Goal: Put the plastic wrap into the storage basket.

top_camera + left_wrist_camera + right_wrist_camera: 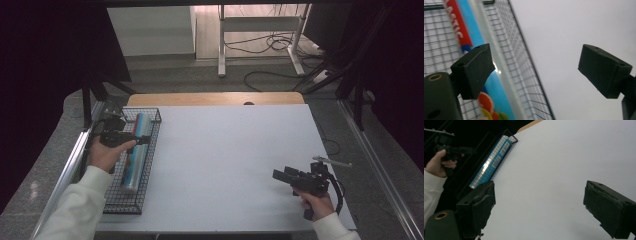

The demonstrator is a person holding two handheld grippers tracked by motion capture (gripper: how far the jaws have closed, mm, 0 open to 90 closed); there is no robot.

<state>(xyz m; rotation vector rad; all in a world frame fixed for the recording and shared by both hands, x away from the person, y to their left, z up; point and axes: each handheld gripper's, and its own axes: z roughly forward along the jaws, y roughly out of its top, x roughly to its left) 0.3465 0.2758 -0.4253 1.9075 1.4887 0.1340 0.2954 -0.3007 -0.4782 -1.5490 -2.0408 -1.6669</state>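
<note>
The long blue roll [135,150] lies flat inside the wire basket [147,165] at the counter's [225,160] left edge, so the putting-away looks finished, if that was the job. The left gripper [142,140] hangs just over it, jaws wide apart and empty. The right gripper [279,175] waits well apart near the right corner, jaws spread too, holding nothing.
</note>
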